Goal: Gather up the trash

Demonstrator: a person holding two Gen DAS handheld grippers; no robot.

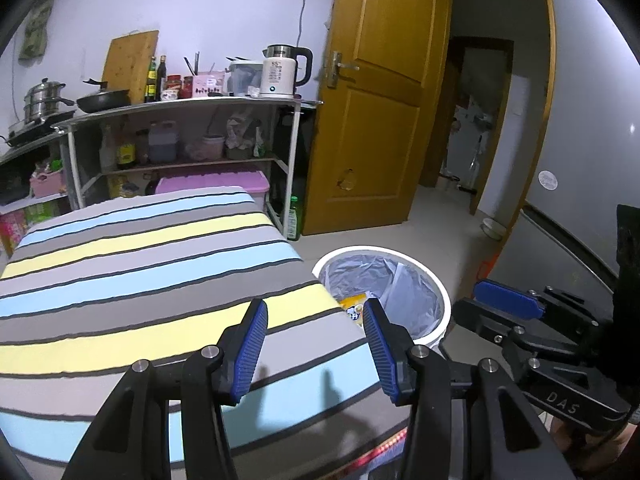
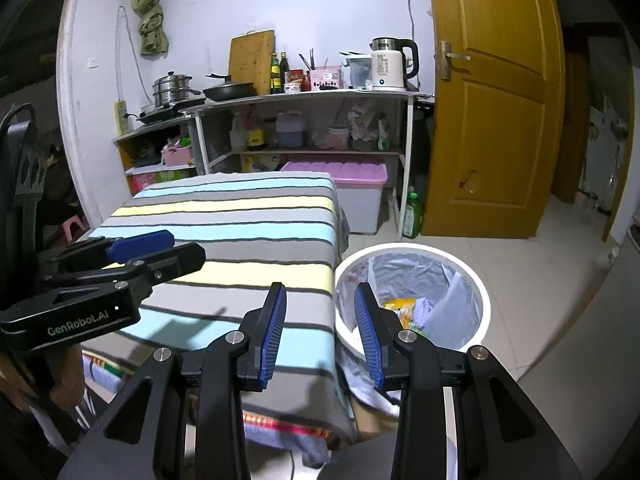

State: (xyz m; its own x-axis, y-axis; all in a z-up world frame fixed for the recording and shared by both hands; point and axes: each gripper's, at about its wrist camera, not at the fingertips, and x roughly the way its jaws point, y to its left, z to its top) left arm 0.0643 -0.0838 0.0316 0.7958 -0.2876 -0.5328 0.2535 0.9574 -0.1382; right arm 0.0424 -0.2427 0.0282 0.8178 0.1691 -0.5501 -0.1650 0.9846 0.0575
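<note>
Both black two-finger tools hover over the near end of a table covered by a cloth striped in grey, pale blue and yellow [image 1: 132, 264], and neither carries anything: the left gripper [image 1: 316, 312] has its blue ribbed pads spread wide with only cloth showing between them, and the right gripper [image 2: 320, 300] is likewise released, its pads apart and bare. The round white plastic bin lined with a translucent grey bag [image 2: 478, 292] stands on the pale tiled floor just beside the table's right corner, and the trash seen now, a yellow-orange printed wrapper [image 2: 400, 305] with some crumpled pale scraps, already lies at the bottom of the liner. No loose litter shows on the striped top in either view, so the collecting looks mostly finished, or else the next piece lies outside these views. To do this step well, the person should sweep both cameras across the table's edges and the floor near the bin before committing to a reach, keep both pairs of pads spread until one pair straddles a piece, and approach any flat wrapper from a shallow angle so one pad can slide under it rather than bunch the cloth. Any drop should be made from above the bin's opening, clear of the rim.
</note>
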